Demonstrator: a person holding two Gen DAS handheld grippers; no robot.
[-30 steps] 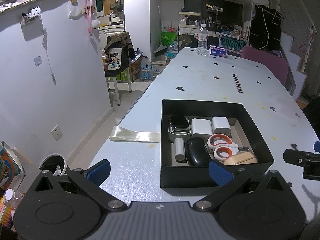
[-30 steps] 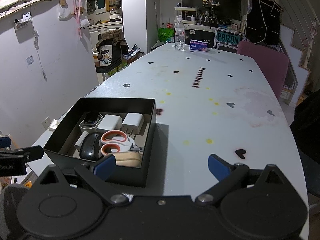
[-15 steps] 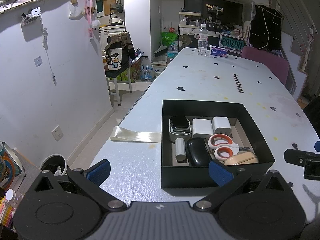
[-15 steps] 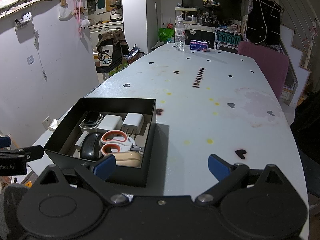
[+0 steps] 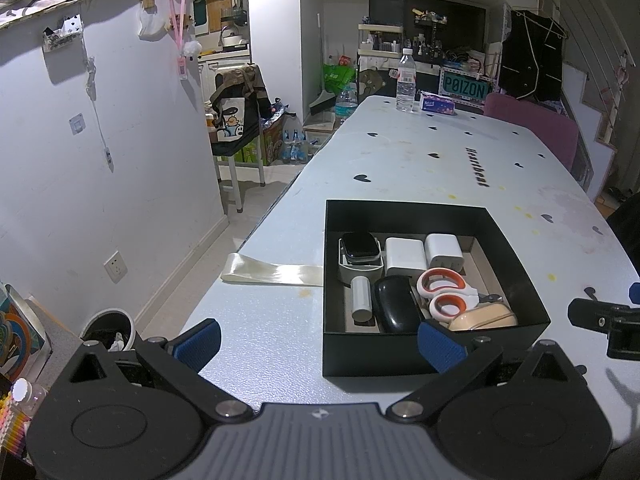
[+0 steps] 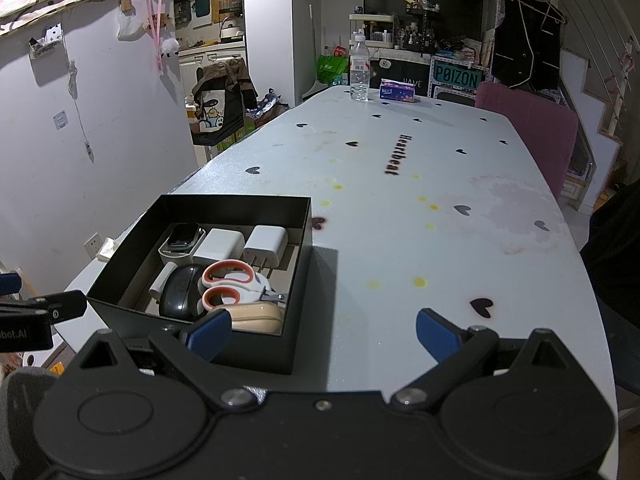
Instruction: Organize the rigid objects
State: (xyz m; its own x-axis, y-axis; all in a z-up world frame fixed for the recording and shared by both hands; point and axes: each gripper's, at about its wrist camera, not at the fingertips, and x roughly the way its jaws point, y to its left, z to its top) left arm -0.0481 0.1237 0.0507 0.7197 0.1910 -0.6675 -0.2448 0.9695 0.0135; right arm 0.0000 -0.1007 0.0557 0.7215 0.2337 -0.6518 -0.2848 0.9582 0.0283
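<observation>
left wrist view: my left gripper (image 5: 319, 342) spread wide, empty; black box (image 5: 416, 354) at 2 o'clock holds scissors (image 5: 444, 291), chargers, perhaps a watch. right wrist view: my right gripper (image 6: 322, 334) likewise agape, empty; box at 10 o'clock on the table (image 6: 420, 240).

Lived-in home, dining area opening onto kitchen. Long white table (image 6: 400, 240) with heart print, pink chair (image 6: 528, 120) at far end. Water bottle (image 6: 359, 68) and tissue pack (image 6: 400, 91) on table. Kitchen doorway behind: kettle (image 6: 231, 26), cabinets. Cluttered shelf (image 5: 432, 44) by back wall, "POIZON" sign (image 5: 466, 86). Black jacket (image 5: 528, 64) hung near staircase. Tote bag (image 5: 232, 120) on side stool, wall socket (image 5: 115, 266).
</observation>
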